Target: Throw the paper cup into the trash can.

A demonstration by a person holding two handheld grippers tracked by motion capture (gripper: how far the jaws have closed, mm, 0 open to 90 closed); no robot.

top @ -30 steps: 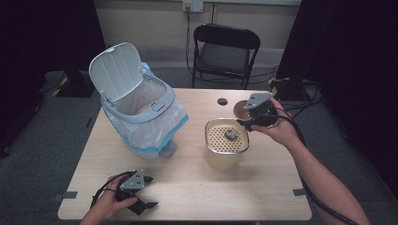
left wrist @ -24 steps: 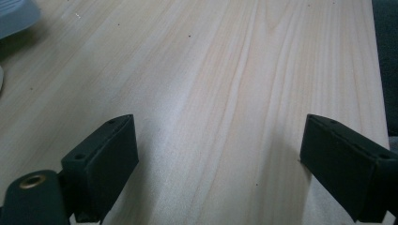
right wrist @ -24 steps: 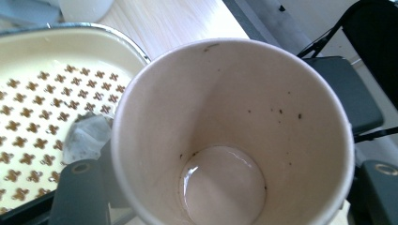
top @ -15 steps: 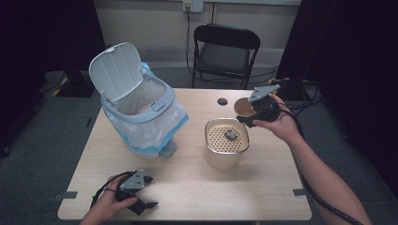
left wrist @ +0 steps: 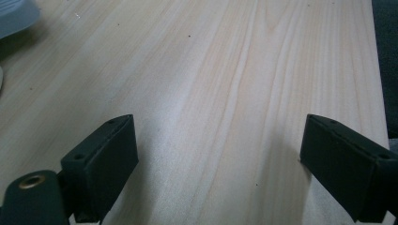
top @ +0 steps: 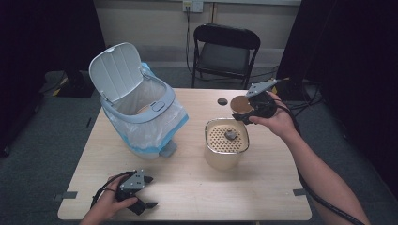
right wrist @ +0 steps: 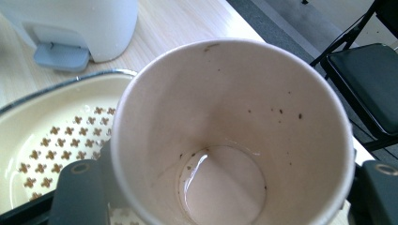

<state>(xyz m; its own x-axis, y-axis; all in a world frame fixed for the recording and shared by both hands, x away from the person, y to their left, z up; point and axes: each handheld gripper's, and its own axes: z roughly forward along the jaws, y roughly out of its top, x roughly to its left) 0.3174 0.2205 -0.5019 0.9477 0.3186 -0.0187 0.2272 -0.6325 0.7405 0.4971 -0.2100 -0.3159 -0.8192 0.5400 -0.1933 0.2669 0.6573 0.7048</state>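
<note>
wood table (top: 187, 187): right gripper (top: 251, 111) grasping paper cup (top: 241, 105) now tipped sideways over strainer pot (top: 226, 149); left gripper (top: 141, 199) released, unmoved.

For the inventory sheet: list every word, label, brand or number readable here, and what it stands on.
None readable.
Paper cup in the right gripper: plain inside, only dark specks.
Bin, strainer pot, table: no lettering shows.

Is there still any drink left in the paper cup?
Nearly empty. In the right gripper view the paper cup shows its bare bottom, with a thin wet film and dark specks on the walls. It is tipped over the strainer pot.
</note>
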